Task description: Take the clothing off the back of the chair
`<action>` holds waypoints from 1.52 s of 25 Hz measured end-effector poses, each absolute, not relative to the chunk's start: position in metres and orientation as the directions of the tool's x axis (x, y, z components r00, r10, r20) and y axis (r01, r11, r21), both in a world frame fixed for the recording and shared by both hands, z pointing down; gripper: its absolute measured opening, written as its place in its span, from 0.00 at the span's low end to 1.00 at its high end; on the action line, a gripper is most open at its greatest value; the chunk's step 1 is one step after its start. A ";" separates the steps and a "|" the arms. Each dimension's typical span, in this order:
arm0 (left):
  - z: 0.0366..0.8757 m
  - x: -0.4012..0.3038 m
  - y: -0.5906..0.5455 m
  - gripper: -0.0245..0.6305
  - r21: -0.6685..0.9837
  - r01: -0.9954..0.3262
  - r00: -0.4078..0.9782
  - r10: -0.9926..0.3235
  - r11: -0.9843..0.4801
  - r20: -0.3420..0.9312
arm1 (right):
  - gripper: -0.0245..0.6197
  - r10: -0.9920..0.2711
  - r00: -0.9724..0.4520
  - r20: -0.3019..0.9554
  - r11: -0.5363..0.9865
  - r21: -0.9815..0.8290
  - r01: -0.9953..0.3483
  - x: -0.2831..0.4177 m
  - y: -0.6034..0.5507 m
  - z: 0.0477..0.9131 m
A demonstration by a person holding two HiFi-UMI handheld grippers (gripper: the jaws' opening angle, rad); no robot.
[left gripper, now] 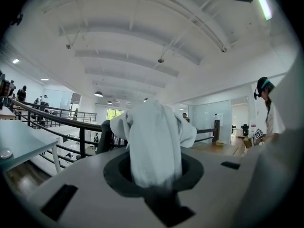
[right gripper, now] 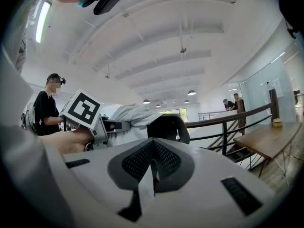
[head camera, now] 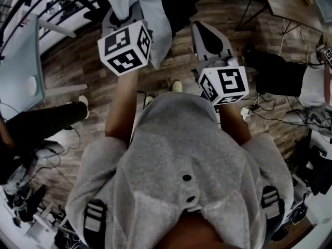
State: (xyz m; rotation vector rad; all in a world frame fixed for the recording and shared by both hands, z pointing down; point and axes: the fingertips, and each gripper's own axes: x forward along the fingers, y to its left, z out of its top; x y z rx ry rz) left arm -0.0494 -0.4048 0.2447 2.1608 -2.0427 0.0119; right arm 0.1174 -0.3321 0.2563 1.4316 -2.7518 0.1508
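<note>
A white garment (head camera: 151,15) hangs over the back of a black chair (head camera: 182,3) in front of me. In the left gripper view the white garment (left gripper: 154,144) bunches up between the jaws, and my left gripper (left gripper: 155,177) is shut on it, with the chair back (left gripper: 106,136) just behind. In the head view my left gripper (head camera: 123,12) sits at the cloth's left side. My right gripper (head camera: 204,29) is held to the right of the chair, apart from the cloth; in its own view my right gripper (right gripper: 152,174) is shut on nothing and faces the chair (right gripper: 169,126) and garment (right gripper: 132,115).
A pale table (head camera: 19,61) stands at the left and a wooden table (head camera: 291,3) at the far right. A person in black (head camera: 276,75) stands at the right, another's legs (head camera: 47,122) at the left. Cables (head camera: 262,109) lie on the wood floor. A railing (left gripper: 57,120) runs behind the chair.
</note>
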 end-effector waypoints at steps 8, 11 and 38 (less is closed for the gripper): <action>0.241 -0.099 -0.383 0.19 0.139 -0.990 -0.017 -0.995 0.031 0.103 | 0.06 -0.792 -0.605 0.082 0.601 -0.071 -0.796 0.100 -0.329 0.257; 0.241 -0.123 -0.375 0.19 0.133 -0.989 -0.058 -0.993 0.072 0.105 | 0.06 -0.775 -0.626 0.083 0.622 -0.073 -0.780 0.086 -0.329 0.257; 0.294 -0.300 -0.287 0.19 0.131 -0.955 -0.240 -0.955 0.264 0.174 | 0.06 -0.716 -0.685 0.130 0.679 -0.098 -0.728 -0.052 -0.304 0.280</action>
